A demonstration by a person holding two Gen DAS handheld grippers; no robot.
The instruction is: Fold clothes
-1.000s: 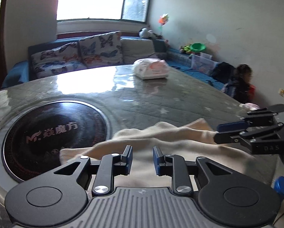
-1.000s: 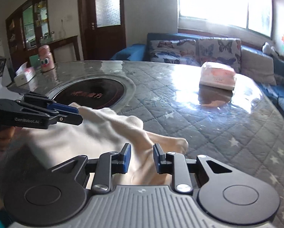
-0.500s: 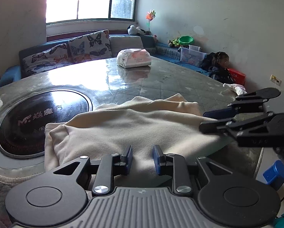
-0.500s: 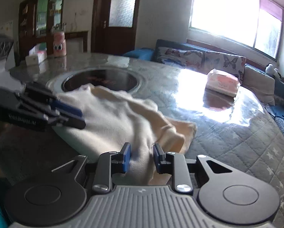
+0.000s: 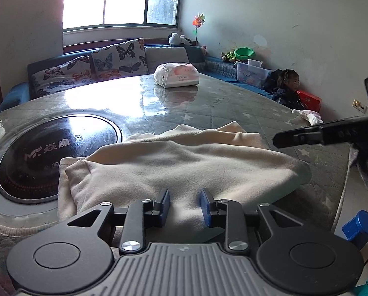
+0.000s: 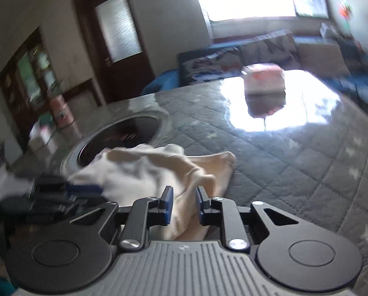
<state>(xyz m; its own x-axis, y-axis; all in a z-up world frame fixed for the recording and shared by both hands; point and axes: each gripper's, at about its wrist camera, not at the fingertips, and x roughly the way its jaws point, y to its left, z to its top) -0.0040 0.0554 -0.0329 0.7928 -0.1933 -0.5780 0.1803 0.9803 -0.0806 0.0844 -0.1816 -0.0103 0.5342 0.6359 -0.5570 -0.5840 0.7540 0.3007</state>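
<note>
A cream garment (image 5: 184,157) lies folded over on the quilted table (image 5: 220,103), partly covering the rim of the round black hob (image 5: 55,148). My left gripper (image 5: 185,204) hovers at the garment's near edge; its jaws are opening and the cloth lies under the gap, not pinched. My right gripper (image 5: 294,139) reaches in from the right, its tip just off the garment's right edge. In the blurred right wrist view the garment (image 6: 144,170) shows through the right gripper (image 6: 184,206), whose jaws are closing without pressing on it. The left gripper (image 6: 68,190) sits at the cloth's left side.
A tissue pack (image 5: 176,74) rests far back on the table. Butterfly cushions (image 5: 90,66) line a sofa behind. A person (image 5: 287,88) sits on the floor at the right wall. A blue cap (image 5: 359,227) is below the table's right edge. A pink cup (image 6: 60,113) stands far left.
The right gripper has swung away to the right and rolled, blurring its view, and its jaws have narrowed. The left gripper pulled back early on, then stayed still; its jaws widened slightly.
</note>
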